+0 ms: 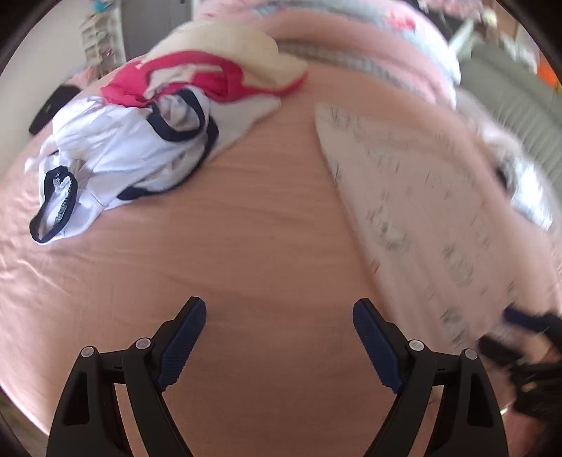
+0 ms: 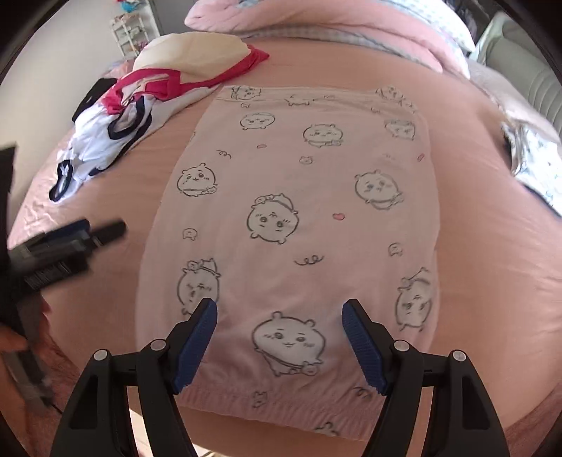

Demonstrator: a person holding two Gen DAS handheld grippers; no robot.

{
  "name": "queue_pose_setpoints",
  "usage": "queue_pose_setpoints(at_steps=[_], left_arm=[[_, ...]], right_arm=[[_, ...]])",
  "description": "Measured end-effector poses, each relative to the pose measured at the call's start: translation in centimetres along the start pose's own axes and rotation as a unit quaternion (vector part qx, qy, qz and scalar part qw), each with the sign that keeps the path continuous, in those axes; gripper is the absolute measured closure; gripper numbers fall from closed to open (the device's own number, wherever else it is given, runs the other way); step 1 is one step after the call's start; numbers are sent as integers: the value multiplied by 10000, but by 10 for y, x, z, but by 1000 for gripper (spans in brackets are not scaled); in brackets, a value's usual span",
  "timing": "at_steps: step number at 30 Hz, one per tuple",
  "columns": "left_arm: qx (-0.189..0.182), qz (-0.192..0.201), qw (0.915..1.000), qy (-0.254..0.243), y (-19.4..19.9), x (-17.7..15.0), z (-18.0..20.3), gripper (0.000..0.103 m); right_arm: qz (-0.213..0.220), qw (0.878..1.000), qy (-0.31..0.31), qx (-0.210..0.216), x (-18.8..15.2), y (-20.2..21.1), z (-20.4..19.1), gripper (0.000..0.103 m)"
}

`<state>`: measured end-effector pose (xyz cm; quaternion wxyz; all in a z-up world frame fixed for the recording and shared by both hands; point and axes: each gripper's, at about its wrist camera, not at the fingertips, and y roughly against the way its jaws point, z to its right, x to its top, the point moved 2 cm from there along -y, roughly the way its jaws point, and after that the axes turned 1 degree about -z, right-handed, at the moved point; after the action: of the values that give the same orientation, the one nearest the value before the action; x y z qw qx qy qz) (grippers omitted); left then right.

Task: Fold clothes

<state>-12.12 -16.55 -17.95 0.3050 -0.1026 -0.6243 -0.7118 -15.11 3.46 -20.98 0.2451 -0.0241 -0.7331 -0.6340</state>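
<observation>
With both our left tongs [image 1: 279,342] and right tongs [image 2: 279,342] spread and empty, the soft, light printed garment [image 2: 298,218] lies flat on the bed [image 2: 491,246], best pinched at its near hem corners.

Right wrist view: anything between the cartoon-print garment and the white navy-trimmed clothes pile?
Only bare pink bedsheet separates the pale pink cartoon-print garment from the white navy-trimmed clothes pile; the left wrist view shows the same.

Pink-sheeted bed [image 2: 491,197], white shelf rack [image 2: 130,30] against pale wall [image 2: 45,70]
</observation>
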Motion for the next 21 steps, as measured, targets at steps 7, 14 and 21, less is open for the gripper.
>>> queue_pose_setpoints(at_steps=[7, 14, 21], left_arm=[[-486, -544, 9955, -604, -27, -6, 40, 17], [603, -186, 9933, -967, -4, -22, 49, 17], [666, -922, 9766, -1825, -11, -42, 85, 16]], right_arm=[[-180, 9988, 443, -133, -16, -4, 0, 28], [-262, 9990, 327, 163, -16, 16, 37, 28], [84, 9998, -88, -146, -14, 23, 72, 28]])
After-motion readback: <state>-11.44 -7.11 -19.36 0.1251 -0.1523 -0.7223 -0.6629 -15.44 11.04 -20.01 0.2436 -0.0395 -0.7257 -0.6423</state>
